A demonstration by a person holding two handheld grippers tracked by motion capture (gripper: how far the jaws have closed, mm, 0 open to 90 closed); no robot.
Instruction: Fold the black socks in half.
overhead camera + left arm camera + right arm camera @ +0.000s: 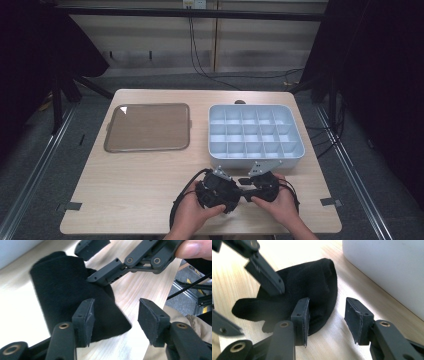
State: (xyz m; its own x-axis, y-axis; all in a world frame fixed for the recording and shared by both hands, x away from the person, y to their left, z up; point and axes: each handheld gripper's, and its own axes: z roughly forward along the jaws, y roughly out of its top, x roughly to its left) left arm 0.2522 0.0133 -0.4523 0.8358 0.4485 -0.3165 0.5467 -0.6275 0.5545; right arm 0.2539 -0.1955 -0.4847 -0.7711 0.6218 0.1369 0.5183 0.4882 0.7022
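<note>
We're at the near edge of the desk (pixel 135 190), both hands close together over a black sock (pixel 75 297) lying crumpled on the wood. Our left hand-held gripper (pixel 115 317) stands with its jaws apart, nothing pinched; one pad sits over the sock's lower part, the other over bare desk. Our right hand-held gripper (pixel 327 315) is parted too, one pad hard against the sock's rounded end, the other clear of it; no cloth is clamped. In the right gripper view the sock's long axis runs from that rounded end beside the white compartment box (pixel 255 135) away to a flat tail on the far left. The two grippers face each other, tips nearly meeting. We judge the right one nearer a clean bite, since the cloth lies just off its inner pad.
</note>
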